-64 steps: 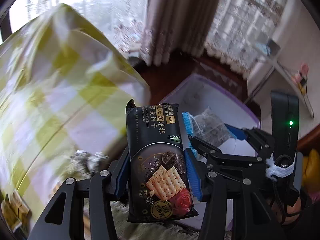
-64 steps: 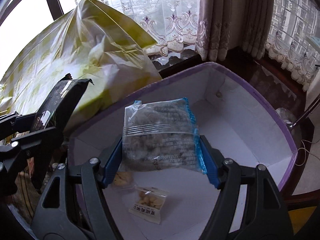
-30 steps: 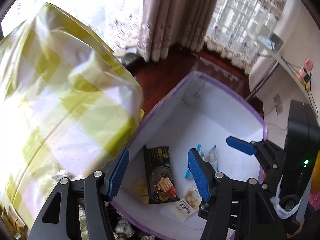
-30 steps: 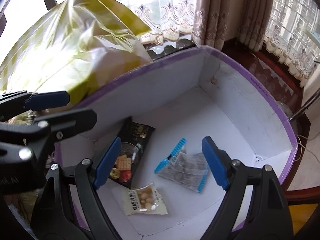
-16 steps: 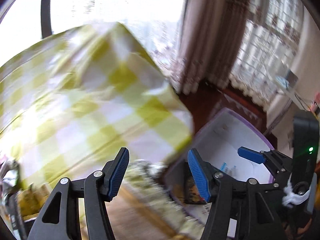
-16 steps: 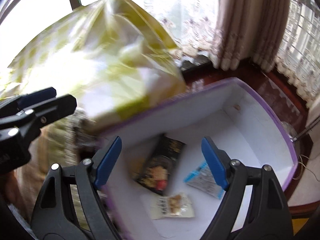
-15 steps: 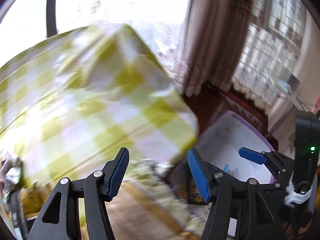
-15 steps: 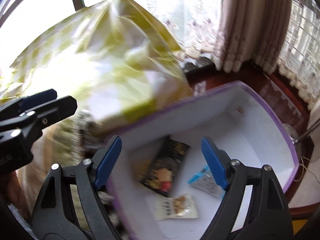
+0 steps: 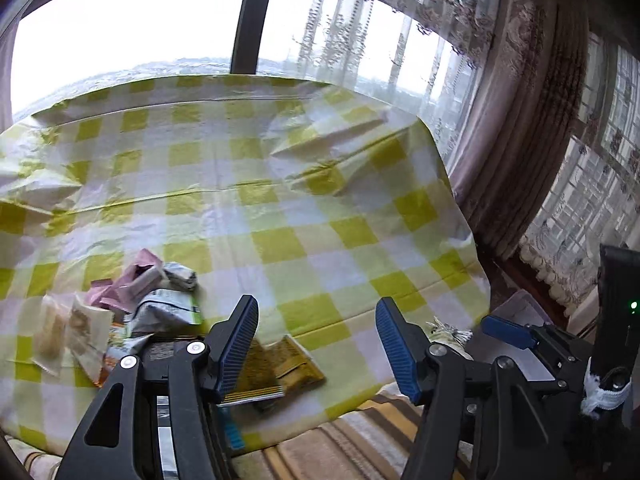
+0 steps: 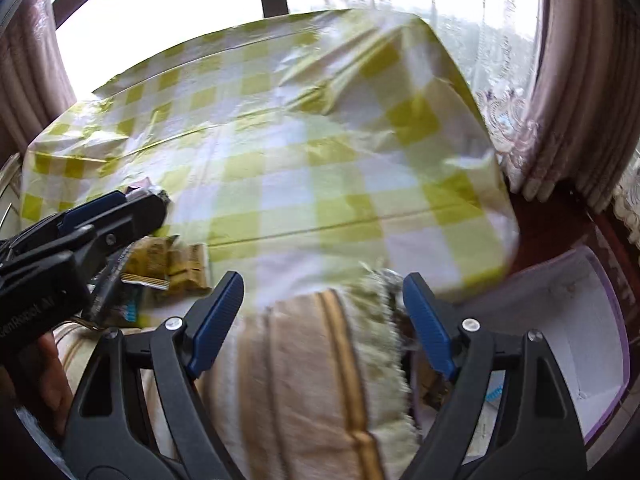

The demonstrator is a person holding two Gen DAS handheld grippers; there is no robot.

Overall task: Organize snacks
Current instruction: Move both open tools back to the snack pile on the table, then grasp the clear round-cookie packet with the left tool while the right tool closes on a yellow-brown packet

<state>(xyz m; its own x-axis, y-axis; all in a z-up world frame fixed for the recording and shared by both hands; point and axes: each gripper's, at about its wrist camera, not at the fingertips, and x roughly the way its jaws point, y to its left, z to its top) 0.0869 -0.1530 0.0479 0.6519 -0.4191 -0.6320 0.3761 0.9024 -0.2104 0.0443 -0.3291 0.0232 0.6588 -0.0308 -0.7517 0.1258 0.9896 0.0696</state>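
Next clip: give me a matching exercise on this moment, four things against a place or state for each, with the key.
Things:
1. left tongs
2. gold foil snack packets
3. white box with purple rim
4. pile of pink and silver snack packets

Places or states:
A. beside the table, lower than its top
B. open, nothing between the pads
C. on the checked cloth, near its front edge
D. on the yellow-and-white checked tablecloth, on the left in the left wrist view

Pairs: 1-B, 2-C, 3-A, 4-D

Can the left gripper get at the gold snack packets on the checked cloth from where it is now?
Probably yes: the left gripper is open and empty, and the gold snack packets lie uncovered just beyond its fingertips.
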